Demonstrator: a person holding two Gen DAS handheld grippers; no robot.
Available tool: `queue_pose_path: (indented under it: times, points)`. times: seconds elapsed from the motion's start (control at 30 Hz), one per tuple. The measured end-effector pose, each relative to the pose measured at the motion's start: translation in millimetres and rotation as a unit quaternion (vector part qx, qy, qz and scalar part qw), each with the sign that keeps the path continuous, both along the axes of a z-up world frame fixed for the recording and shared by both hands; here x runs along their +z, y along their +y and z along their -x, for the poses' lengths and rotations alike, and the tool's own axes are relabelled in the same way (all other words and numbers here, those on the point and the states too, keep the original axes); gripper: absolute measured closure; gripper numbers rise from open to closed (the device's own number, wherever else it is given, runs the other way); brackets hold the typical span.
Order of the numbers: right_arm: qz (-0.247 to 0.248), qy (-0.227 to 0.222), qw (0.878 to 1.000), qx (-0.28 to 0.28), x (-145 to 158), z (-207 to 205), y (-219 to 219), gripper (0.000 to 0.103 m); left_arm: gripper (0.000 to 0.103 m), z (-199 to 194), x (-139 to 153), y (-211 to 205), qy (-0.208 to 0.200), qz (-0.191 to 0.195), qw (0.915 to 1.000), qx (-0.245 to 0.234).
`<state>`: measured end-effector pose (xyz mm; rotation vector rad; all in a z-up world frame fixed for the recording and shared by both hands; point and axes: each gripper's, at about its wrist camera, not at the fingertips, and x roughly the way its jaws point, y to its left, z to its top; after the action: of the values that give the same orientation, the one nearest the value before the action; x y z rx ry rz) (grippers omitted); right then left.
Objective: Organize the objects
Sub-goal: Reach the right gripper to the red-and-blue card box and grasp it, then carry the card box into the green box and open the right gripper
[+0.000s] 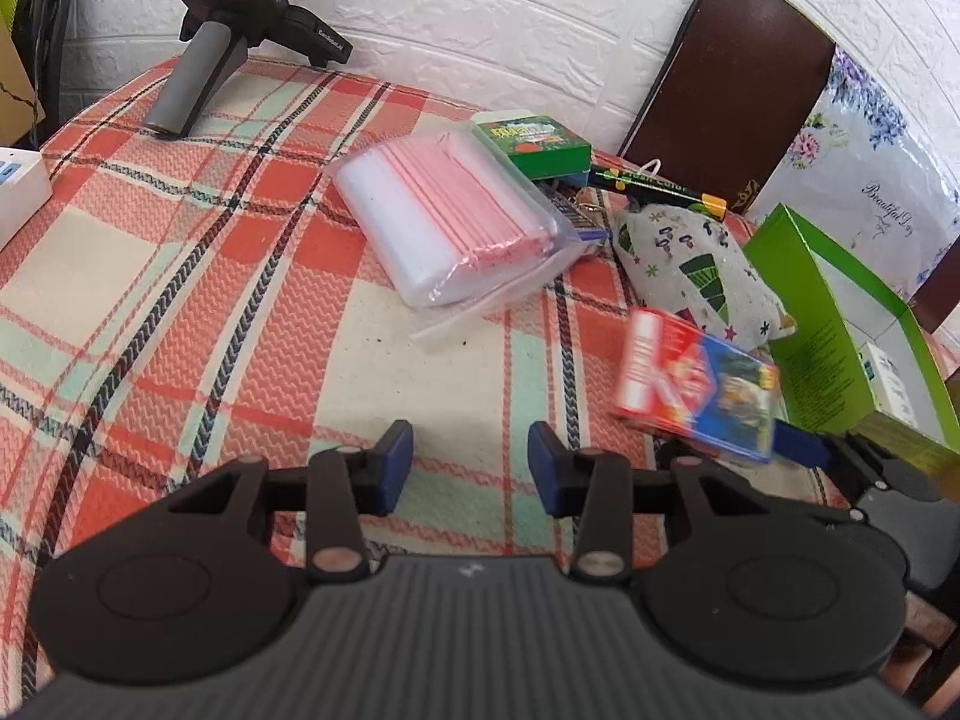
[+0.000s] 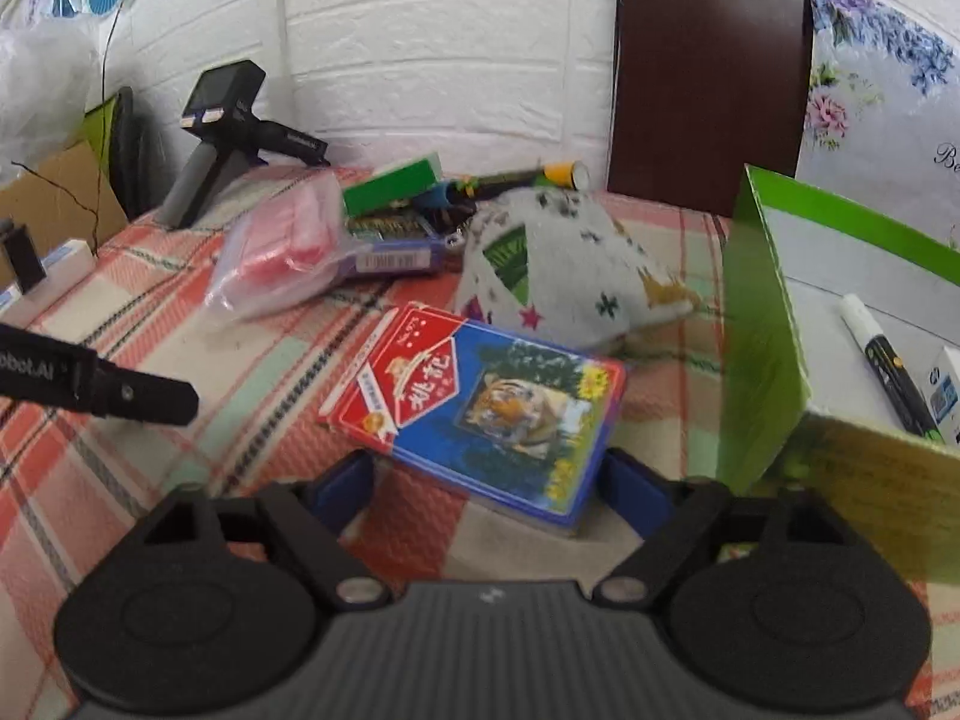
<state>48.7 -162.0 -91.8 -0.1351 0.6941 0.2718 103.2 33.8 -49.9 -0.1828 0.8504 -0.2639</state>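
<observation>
A red and blue playing-card box [image 2: 480,402] with a tiger picture lies tilted on the plaid tablecloth [image 2: 270,396]. It sits between the fingers of my right gripper [image 2: 486,486], which is open: the left pad stands clear of the box and the right pad is close beside its edge. In the left wrist view the same card box [image 1: 696,390] appears blurred at the right. My left gripper [image 1: 471,462] is open over bare cloth with nothing between its blue pads. Its black side [image 2: 120,390] reaches in from the left of the right wrist view.
An open green box [image 2: 762,348] stands at the right, with a white marker [image 2: 876,354] inside. Behind lie a patterned cloth pouch [image 1: 696,264], a bag of pink sheets [image 1: 456,222], a small green box [image 1: 534,141] and a dark pen [image 1: 660,189]. A handheld device [image 1: 228,18] and a brown chair back [image 1: 738,72] stand by the wall.
</observation>
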Motion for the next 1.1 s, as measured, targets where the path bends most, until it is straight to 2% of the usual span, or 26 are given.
queue_pose_path:
  times: [0.07, 0.1, 0.17, 0.33, 0.5, 0.53, 0.6, 0.67, 0.77, 0.87, 0.93, 1.1]
  points:
    - [0.013, -0.014, 0.999, 0.043, 2.9, 11.4, 17.2, 0.034, 0.058, -1.8, 0.8, 2.6, -0.002, 0.007, 1.0, -0.001]
    - [0.018, -0.024, 0.998, 0.06, 3.9, 18.5, 24.1, 0.023, 0.058, -2.9, 1.0, 3.0, -0.003, 0.012, 0.9999, -0.002]
    - [0.035, -0.045, 0.996, 0.073, 4.0, 28.5, 34.6, 0.013, 0.058, -5.2, 1.4, 1.0, -0.004, 0.016, 0.9999, -0.003]
    - [0.047, -0.044, 0.996, 0.062, 3.5, 27.1, 28.7, 0.013, 0.053, -13.8, 6.1, -13.0, -0.004, 0.018, 0.9997, -0.017]
    - [0.019, -0.031, 0.998, 0.048, 7.2, -1.0, 7.6, 0.011, 0.053, -17.2, -0.2, -31.5, 0.045, 0.064, 0.9959, -0.045]
    - [0.007, -0.016, 0.998, 0.057, 5.4, -9.6, 4.6, 0.011, 0.053, -17.7, -3.4, -34.0, 0.054, 0.071, 0.995, -0.045]
    - [-0.018, 0.013, 0.997, 0.076, -1.2, -20.4, 1.4, 0.022, 0.053, -18.7, -8.0, -36.7, 0.064, 0.077, 0.9944, -0.034]
    - [-0.022, 0.003, 0.996, 0.083, -1.0, -14.1, 4.3, 0.031, 0.053, -17.7, -7.9, -35.9, 0.064, 0.086, 0.9938, -0.029]
    - [-0.028, 0.0, 0.995, 0.098, 1.4, 4.1, 14.6, 0.034, 0.054, -16.1, -8.8, -34.9, 0.064, 0.09, 0.9936, -0.024]
    - [-0.003, -0.037, 0.996, 0.085, 4.3, 27.5, 22.5, 0.038, 0.058, -9.4, -3.3, -34.6, 0.056, 0.089, 0.9942, -0.019]
    - [-0.005, -0.055, 0.996, 0.073, 10.2, 36.1, 17.1, 0.038, 0.061, -3.9, 6.9, -38.5, 0.042, 0.088, 0.9948, -0.028]
    - [-0.014, -0.133, 0.991, 0.018, 42.7, 49.7, -10.9, 0.038, 0.062, 3.6, 50.1, -73.3, -0.019, 0.087, 0.9932, -0.075]
